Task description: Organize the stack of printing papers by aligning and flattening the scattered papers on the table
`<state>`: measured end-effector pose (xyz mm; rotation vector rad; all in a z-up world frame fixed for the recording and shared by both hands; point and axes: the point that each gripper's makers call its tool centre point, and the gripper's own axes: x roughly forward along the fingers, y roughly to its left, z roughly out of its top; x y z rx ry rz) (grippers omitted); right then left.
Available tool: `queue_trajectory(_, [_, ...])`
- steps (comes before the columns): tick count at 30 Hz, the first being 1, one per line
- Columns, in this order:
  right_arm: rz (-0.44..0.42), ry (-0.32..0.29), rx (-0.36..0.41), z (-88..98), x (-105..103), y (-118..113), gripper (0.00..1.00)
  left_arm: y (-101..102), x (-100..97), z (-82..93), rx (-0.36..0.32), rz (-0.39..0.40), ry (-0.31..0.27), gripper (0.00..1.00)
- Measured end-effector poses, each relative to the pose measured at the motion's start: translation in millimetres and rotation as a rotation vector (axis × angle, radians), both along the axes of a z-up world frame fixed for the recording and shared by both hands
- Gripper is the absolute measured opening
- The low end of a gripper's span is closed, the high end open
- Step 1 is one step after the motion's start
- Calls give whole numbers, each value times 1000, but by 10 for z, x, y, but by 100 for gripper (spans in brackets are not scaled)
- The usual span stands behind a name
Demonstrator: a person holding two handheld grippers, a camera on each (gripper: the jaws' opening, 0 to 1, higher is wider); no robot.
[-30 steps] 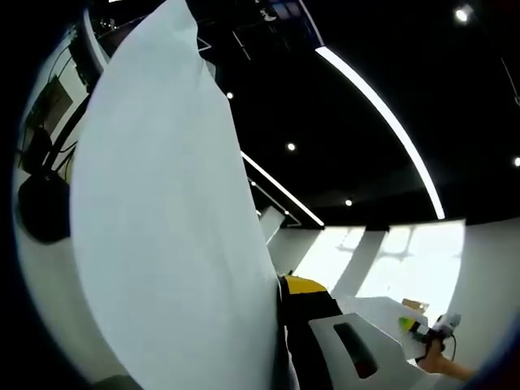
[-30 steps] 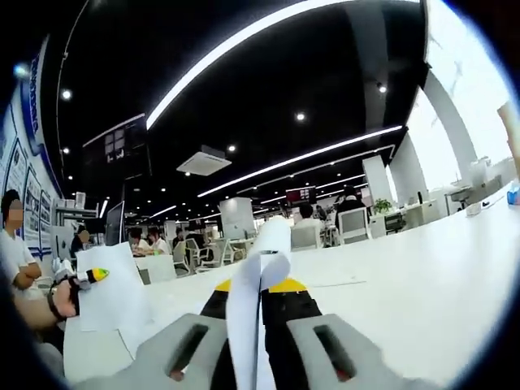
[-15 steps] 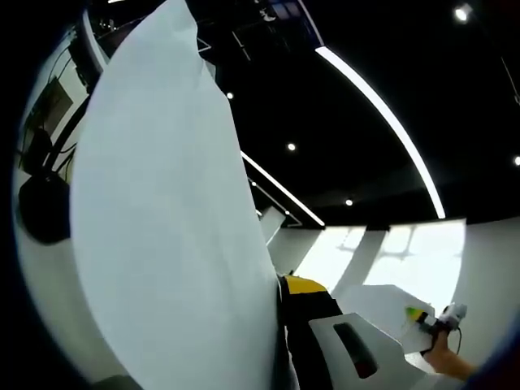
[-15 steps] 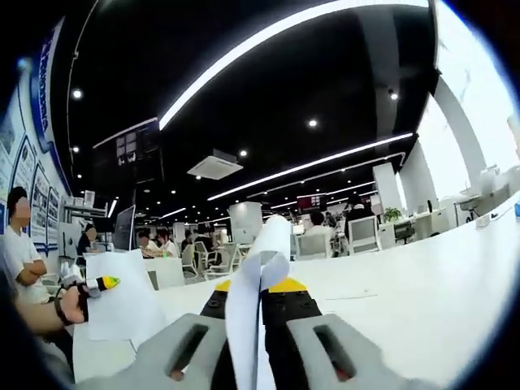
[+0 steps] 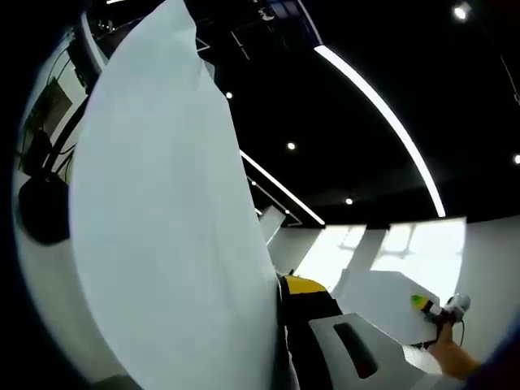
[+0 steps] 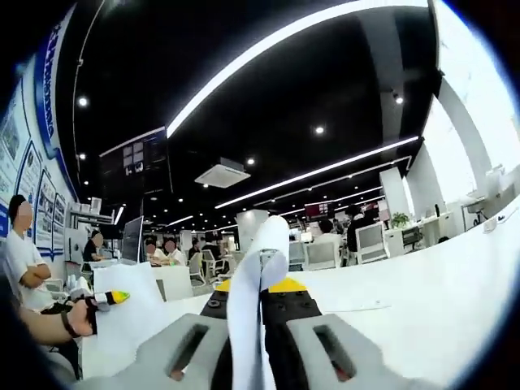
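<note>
In the left gripper view a large white sheet of paper rises edge-near from my left gripper, which is shut on it. Only the grey right jaw with its yellow tip shows; the paper hides the other jaw. Low on the right, my right gripper holds white paper in a person's hand. In the right gripper view my right gripper is shut on a curled white sheet seen edge-on. At the left of that view, my left gripper holds paper.
A white table stretches to the right behind the jaws. Several people sit at desks with monitors in the background, and one person stands at the far left. Ceiling light strips run overhead.
Both cameras have tilted slightly upward. In the left gripper view the right gripper and its paper have risen. In the right gripper view the left gripper has shifted a little right.
</note>
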<state>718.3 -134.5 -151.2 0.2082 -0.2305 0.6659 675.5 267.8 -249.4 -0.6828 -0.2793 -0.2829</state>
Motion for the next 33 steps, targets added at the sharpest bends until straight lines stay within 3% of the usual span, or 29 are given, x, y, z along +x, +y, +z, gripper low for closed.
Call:
queue_trajectory(13, [23,-5,103,168,29,-20,0,5,10,-4,4,-3,2,7])
queue_trajectory(33, [77,-14,183,302,-92,128,0,20,15,-5,6,-1,1,8])
